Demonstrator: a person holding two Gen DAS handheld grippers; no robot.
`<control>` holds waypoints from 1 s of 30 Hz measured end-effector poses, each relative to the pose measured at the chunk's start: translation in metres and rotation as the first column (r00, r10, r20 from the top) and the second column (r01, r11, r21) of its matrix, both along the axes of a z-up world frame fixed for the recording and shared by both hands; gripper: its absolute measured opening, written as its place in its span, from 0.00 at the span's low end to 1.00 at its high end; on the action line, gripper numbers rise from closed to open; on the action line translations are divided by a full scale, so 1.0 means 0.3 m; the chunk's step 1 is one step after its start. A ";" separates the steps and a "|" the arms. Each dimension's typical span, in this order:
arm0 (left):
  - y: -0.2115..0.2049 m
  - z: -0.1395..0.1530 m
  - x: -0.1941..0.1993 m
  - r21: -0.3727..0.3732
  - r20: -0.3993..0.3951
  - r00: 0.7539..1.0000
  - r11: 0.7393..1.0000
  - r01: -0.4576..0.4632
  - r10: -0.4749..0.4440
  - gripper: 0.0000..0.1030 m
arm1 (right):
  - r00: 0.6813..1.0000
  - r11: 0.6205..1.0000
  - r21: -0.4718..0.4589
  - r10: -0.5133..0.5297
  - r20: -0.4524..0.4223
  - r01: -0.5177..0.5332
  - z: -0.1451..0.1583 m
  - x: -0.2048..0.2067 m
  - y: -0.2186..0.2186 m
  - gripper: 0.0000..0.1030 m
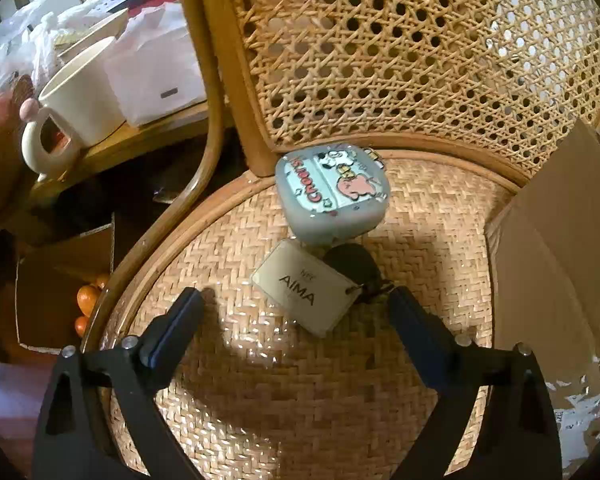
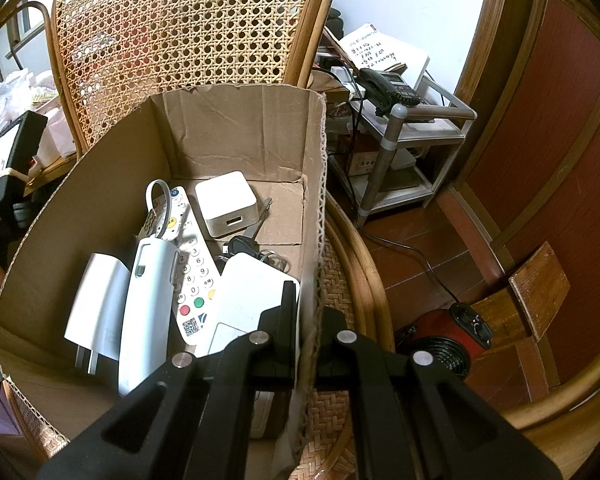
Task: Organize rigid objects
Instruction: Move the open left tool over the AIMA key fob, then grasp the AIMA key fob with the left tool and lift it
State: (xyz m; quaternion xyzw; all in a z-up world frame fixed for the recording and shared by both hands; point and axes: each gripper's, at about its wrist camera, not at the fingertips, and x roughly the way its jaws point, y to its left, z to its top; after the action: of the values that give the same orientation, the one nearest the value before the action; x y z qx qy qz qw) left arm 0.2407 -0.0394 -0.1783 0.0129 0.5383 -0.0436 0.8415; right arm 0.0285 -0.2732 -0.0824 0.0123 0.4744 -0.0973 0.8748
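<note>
Left gripper [image 1: 296, 300] hung over the woven rattan chair seat [image 1: 284, 380], jaws wide apart, nothing pressed between them. Between its fingers lay a white AIMA tag [image 1: 304, 288], joined by a ring to a black fob [image 1: 350, 260]; just beyond, touching the tag's far corner, sat a grey cartoon-printed case [image 1: 332, 196] near the chair back [image 1: 400, 48]. Right gripper [image 2: 306, 320] was clamped on the near wall of the cardboard box [image 2: 236, 128] on the seat. Inside the box: remote control [image 2: 190, 264], white cube charger [image 2: 226, 204], keys [image 2: 242, 246], other white devices.
</note>
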 end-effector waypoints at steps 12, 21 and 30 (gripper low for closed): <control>0.059 0.009 0.070 -0.090 -0.031 0.995 0.991 -0.099 0.097 0.82 | 1.000 1.000 0.000 0.000 0.000 0.000 0.000 -0.001 -0.001 0.07; -0.053 0.034 0.037 0.002 0.030 1.000 1.000 -0.004 0.004 0.65 | 1.000 1.000 0.000 0.001 0.000 -0.001 0.001 0.000 0.000 0.07; -0.101 0.049 -0.002 0.010 0.029 0.996 0.996 0.090 -0.090 0.37 | 1.000 1.000 0.000 0.000 -0.001 0.000 0.001 0.001 0.001 0.07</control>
State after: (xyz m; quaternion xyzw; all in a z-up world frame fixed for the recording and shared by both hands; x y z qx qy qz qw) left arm 0.2401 -0.0696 -0.1637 0.0412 0.5250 -0.0790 0.8464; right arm 0.0289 -0.2731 -0.0822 0.0123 0.4747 -0.0973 0.8747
